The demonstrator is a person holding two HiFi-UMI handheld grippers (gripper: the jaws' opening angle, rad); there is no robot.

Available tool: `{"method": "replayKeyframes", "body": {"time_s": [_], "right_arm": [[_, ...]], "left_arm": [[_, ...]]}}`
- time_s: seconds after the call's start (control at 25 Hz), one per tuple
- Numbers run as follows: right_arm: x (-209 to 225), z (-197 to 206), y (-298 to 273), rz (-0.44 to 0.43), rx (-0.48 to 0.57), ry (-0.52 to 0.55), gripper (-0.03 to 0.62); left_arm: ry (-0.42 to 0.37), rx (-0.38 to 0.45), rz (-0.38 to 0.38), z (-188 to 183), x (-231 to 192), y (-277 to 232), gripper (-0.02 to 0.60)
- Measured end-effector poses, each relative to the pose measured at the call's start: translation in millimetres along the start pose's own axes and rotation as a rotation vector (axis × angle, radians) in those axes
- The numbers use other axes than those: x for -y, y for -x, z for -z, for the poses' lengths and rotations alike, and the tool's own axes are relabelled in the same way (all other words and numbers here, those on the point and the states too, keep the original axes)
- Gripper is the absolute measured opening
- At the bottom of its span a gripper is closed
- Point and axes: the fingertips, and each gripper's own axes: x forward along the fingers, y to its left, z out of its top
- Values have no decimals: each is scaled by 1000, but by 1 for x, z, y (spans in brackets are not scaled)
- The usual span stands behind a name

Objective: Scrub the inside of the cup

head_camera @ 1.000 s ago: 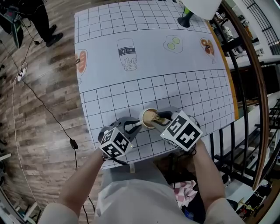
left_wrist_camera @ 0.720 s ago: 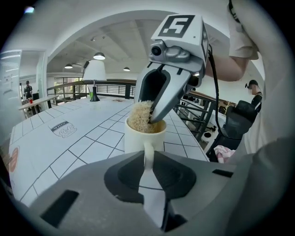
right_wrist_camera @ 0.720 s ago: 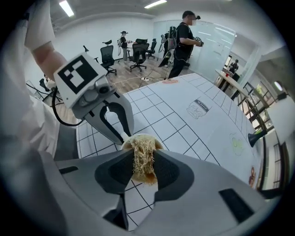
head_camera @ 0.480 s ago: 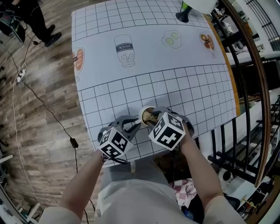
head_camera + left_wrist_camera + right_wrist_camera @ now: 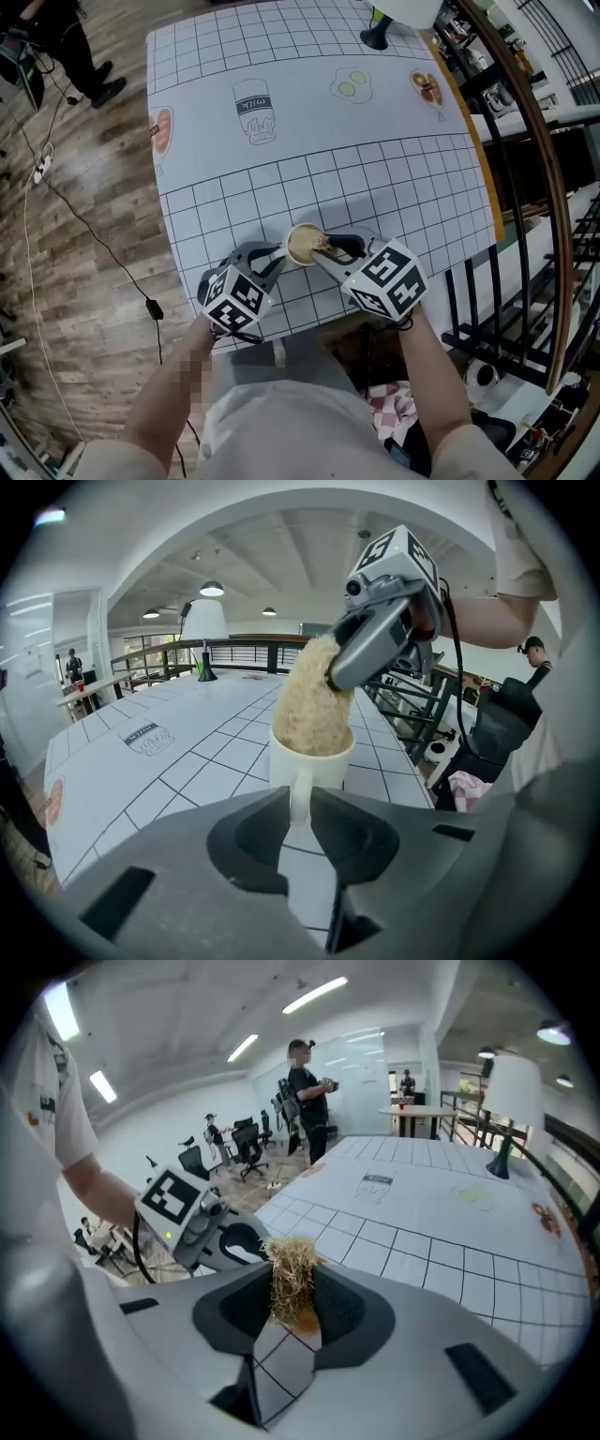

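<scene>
Scrubber (image 5: pixel 307 705) of tan fibre, pinched between the right gripper's (image 5: pixel 292 1288) jaws, is pushed down into the white cup (image 5: pixel 328 766). The left gripper (image 5: pixel 298 803) clamps the cup's handle. The cup stands upright on the gridded table (image 5: pixel 375 178), near the person's edge.

Cup (image 5: pixel 302 245) sits on the worktop (image 5: pixel 328 141) near its front edge, right in front of me. My left claw (image 5: pixel 298 808) comes in from the cup's left, jaws closed on the handle (image 5: pixel 299 775). My right claw (image 5: pixel 292 1309) comes in from the cup's right, clamped on a scrubber (image 5: pixel 309 705); scrubber's lower end is inside the cup, upper end above the rim. Lamp (image 5: pixel 375 33) stands at the far edge, twd the right. Railing (image 5: pixel 525 187) runs along the worktop's right side. Left of the worktop, a cable (image 5: pixel 153 306) lies on the floor (image 5: pixel 84 356); a person (image 5: pixel 80 47) stands far left, past the far corner.
</scene>
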Motion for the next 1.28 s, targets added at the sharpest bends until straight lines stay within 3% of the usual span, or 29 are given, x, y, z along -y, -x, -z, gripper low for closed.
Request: {"method": "replayKeyframes", "body": {"time_s": [0.2, 0.4, 0.64, 1.08, 1.28], "right_arm": [[1, -24, 40, 78, 196, -94, 110], [5, -50, 81, 213, 332, -45, 112], [-5, -83, 130, 326, 460, 29, 114], [-36, -143, 243, 488, 749, 148, 117], [-65, -164, 287, 536, 848, 185, 118]], "left_arm": [[60, 13, -21, -7, 0, 21, 67], [102, 72, -74, -36, -8, 51, 67], [25, 200, -147, -101, -6, 96, 64], [-129, 548, -281, -257, 15, 194, 37], [-139, 682, -365, -296, 22, 250, 25]]}}
